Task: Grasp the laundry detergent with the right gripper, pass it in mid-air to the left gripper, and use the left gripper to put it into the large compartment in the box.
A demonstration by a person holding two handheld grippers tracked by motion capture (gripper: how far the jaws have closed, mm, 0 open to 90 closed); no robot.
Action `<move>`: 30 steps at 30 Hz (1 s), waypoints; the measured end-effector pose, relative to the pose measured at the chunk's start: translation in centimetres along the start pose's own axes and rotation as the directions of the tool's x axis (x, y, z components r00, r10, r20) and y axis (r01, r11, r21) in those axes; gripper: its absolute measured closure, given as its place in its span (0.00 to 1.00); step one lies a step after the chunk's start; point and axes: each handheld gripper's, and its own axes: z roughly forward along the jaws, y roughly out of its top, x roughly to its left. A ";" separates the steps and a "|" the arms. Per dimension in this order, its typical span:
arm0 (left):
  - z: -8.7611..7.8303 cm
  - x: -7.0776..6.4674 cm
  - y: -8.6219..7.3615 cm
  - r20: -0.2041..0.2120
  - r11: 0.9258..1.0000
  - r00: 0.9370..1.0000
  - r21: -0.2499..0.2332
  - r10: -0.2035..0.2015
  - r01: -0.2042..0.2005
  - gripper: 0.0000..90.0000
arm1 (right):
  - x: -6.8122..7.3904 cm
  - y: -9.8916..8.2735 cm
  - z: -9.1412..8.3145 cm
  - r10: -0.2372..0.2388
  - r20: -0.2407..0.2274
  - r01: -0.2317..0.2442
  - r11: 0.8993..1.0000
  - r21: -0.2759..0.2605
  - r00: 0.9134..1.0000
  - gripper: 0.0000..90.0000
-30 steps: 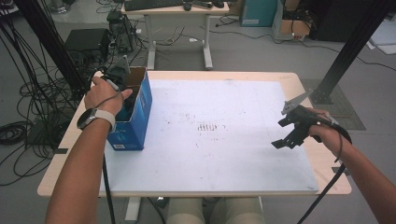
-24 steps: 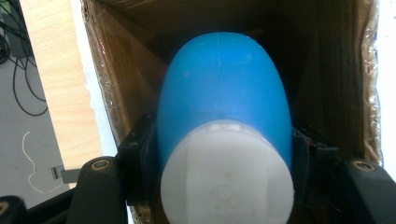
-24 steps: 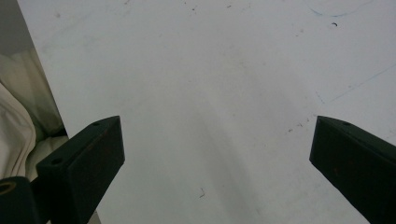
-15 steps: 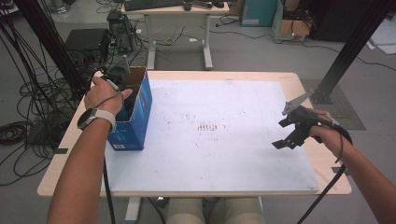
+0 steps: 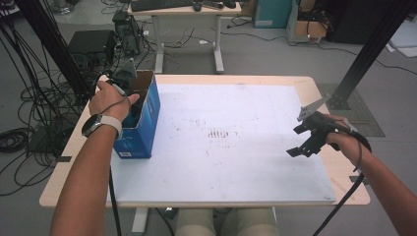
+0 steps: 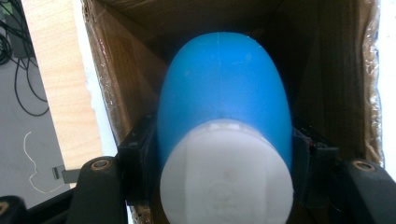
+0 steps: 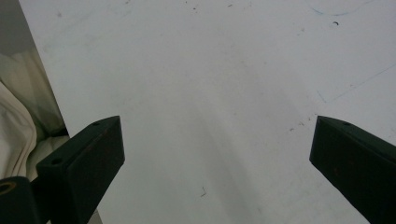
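An open blue cardboard box point(image 5: 147, 118) stands at the left edge of the white board point(image 5: 236, 147). My left gripper point(image 5: 129, 91) reaches down into it, hand on top. Its jaws are shut on a blue bottle point(image 6: 224, 88) with a white cap point(image 6: 226, 172), pressing both sides just below the cap, inside the box's brown walls point(image 6: 126, 79). My right gripper point(image 5: 302, 142) hovers over the board's right side, wide open, nothing between its fingers point(image 7: 79, 163).
The board lies on a wooden table point(image 5: 324, 93) whose edge shows on all sides. Cables and equipment point(image 5: 88, 44) crowd the floor at the left, and a second desk point(image 5: 187, 10) stands behind. The person's lap point(image 7: 18, 121) is past the board's near edge.
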 end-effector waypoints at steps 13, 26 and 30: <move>0.0 0.0 0.0 -0.003 1.000 1.000 -0.004 0.000 0.000 0.42 | 0.0 0.0 0.1 0.005 -0.001 -0.005 1.000 -0.004 1.000 0.03; 0.0 0.1 0.0 -0.002 1.000 1.000 -0.005 0.001 -0.001 0.42 | 0.1 0.1 0.1 0.005 -0.002 -0.005 1.000 -0.004 1.000 0.03; 0.1 0.1 0.0 -0.003 1.000 1.000 -0.005 0.002 -0.002 0.42 | 0.1 0.1 0.1 0.004 -0.002 -0.004 1.000 -0.001 1.000 0.03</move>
